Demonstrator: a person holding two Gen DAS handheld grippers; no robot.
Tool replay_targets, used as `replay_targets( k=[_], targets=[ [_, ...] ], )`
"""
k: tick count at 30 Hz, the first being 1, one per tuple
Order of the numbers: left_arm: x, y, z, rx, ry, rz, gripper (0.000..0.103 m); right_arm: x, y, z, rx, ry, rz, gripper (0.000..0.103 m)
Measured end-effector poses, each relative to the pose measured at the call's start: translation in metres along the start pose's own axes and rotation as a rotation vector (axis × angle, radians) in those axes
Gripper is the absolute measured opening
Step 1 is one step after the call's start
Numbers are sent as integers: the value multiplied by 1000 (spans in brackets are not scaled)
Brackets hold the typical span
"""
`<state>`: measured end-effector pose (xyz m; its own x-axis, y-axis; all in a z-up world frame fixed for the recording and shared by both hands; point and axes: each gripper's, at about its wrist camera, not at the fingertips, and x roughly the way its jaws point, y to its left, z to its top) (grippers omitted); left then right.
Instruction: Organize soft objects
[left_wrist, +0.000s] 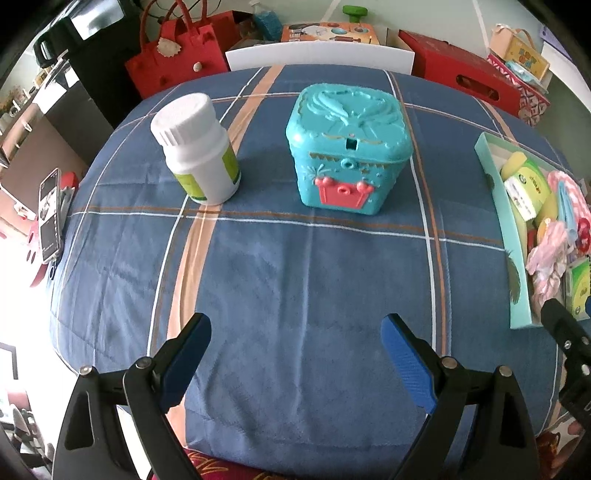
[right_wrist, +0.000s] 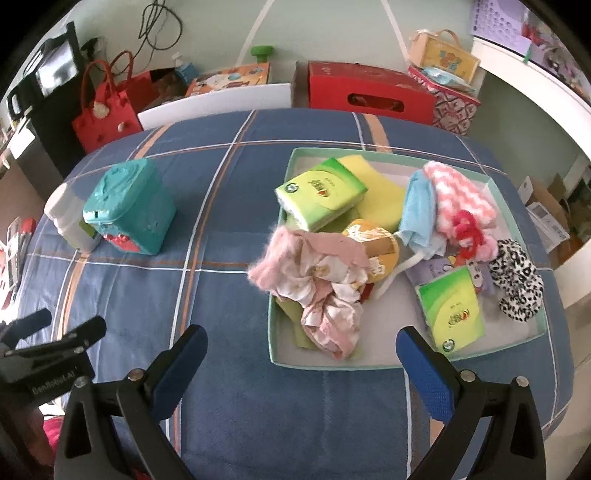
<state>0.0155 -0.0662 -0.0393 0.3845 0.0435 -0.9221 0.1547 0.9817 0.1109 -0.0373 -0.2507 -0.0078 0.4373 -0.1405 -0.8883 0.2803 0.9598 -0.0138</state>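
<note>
A shallow teal tray (right_wrist: 275, 354) on the blue plaid cloth holds soft things: a crumpled pink cloth (right_wrist: 325, 280), green tissue packs (right_wrist: 321, 194) (right_wrist: 452, 308), a yellow sponge (right_wrist: 380, 195), a pink-and-white zigzag cloth (right_wrist: 458, 199), a light blue cloth (right_wrist: 417, 210) and a leopard-print scrunchie (right_wrist: 517, 280). My right gripper (right_wrist: 301, 347) is open, just short of the tray's near edge, holding nothing. My left gripper (left_wrist: 295, 332) is open over bare cloth, well short of the teal plastic box (left_wrist: 347, 147) and white bottle (left_wrist: 195, 147). The tray (left_wrist: 498, 206) shows at the far right of the left wrist view.
Red bags (right_wrist: 107, 110), a red carton (right_wrist: 369, 92) and boxes crowd the far side behind the table. A phone on a stand (left_wrist: 50, 218) sits off the left edge. Open cloth lies between the teal box and the tray.
</note>
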Motion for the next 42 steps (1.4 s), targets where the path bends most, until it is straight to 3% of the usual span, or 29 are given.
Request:
replay_targets(
  k=[8, 18, 25, 35, 42],
  targets=[
    [8, 3, -2, -26, 19, 3, 93, -4, -2, -4, 15, 0, -20, 103],
    [-1, 5, -1, -59, -27, -30, 93, -12, 0, -6, 9, -25, -56, 103],
    [-6, 1, -1, -85, -59, -66, 93, -2, -5, -6, 30, 21, -43, 103],
    [-7, 11, -1, -166, -83, -116, 93, -4, -10, -6, 52, 15, -55, 103],
    [-12, 5, -2, -126, -104, -98, 93, -12, -8, -7, 42, -21, -73, 103]
  ],
)
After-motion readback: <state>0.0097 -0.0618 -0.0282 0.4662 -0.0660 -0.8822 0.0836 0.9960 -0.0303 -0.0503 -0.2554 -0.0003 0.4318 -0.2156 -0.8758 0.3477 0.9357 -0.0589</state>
